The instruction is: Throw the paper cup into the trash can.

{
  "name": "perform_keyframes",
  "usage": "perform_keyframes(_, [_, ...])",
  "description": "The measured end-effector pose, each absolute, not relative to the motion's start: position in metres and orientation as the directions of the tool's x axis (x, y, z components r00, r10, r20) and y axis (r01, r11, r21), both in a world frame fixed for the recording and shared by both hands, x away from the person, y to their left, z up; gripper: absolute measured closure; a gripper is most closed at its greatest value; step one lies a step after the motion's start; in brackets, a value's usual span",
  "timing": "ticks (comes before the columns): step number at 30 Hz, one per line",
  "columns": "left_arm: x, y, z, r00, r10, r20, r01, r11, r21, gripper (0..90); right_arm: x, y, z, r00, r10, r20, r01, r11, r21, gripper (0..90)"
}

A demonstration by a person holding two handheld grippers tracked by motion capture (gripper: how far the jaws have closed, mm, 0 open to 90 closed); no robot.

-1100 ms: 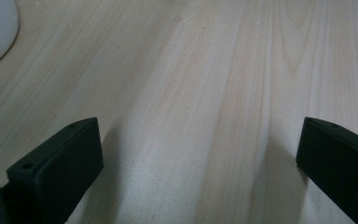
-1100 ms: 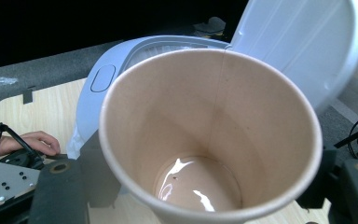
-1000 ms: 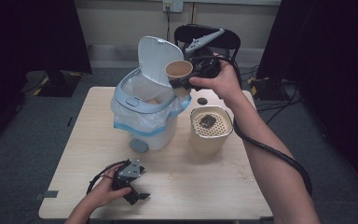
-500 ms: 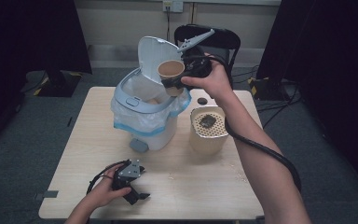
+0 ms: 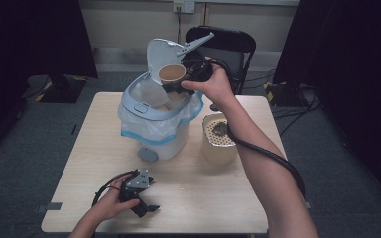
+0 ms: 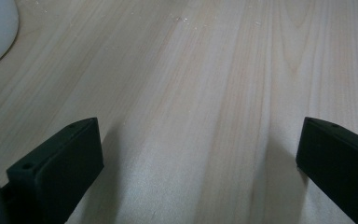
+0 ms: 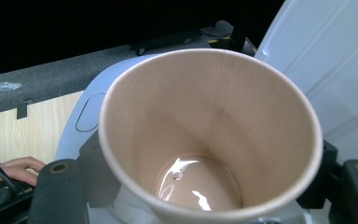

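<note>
Right gripper [image 5: 178,85] raised over open pedal bin [image 5: 156,121], jaws clamped on paper cup [image 5: 171,74]. Cup upright, above bin mouth, just before raised lid [image 5: 159,54]; film of brown liquid at bottom [image 7: 198,184]. Left gripper [image 5: 146,208] resting on tabletop [image 5: 218,198], jaws spread wide, nothing between. Beige container [image 5: 220,139] right of bin.

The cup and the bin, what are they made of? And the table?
The cup looks like paper: matte tan walls with a glued seam down the inside and a shiny wet bottom. The bin seems to be smooth pale plastic with a moulded hinged lid, lined with a thin clear bag. The table looks like light wood, or a wood-look top; grain lines run along it.
</note>
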State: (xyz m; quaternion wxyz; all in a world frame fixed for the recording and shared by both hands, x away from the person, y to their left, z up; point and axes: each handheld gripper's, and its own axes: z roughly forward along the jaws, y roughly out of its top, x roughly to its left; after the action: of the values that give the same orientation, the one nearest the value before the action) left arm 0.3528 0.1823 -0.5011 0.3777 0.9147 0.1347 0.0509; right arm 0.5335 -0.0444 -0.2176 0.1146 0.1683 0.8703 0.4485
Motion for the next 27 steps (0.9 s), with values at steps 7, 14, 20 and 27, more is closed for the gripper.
perform_keyframes(7, [0.353,0.182,-0.501,0.958,0.287,-0.011,0.210,-0.675,0.708,0.0,0.540,-0.032,-0.224,-0.917,0.397,-0.045,0.190,0.533,0.824,26.4])
perform_keyframes(14, [0.353,0.182,-0.501,0.958,0.285,-0.009,0.208,-0.678,0.705,0.0,0.547,-0.022,-0.230,-0.918,0.394,-0.044,0.190,0.536,0.822,26.2])
perform_keyframes(20, [0.353,0.182,-0.501,0.958,0.285,-0.010,0.209,-0.676,0.707,0.0,0.550,-0.015,-0.232,-0.921,0.388,-0.049,0.184,0.541,0.820,26.0])
perform_keyframes(27, [0.353,0.182,-0.502,0.958,0.285,-0.014,0.211,-0.673,0.709,0.0,0.550,-0.013,-0.237,-0.928,0.372,-0.006,0.200,0.513,0.835,18.4])
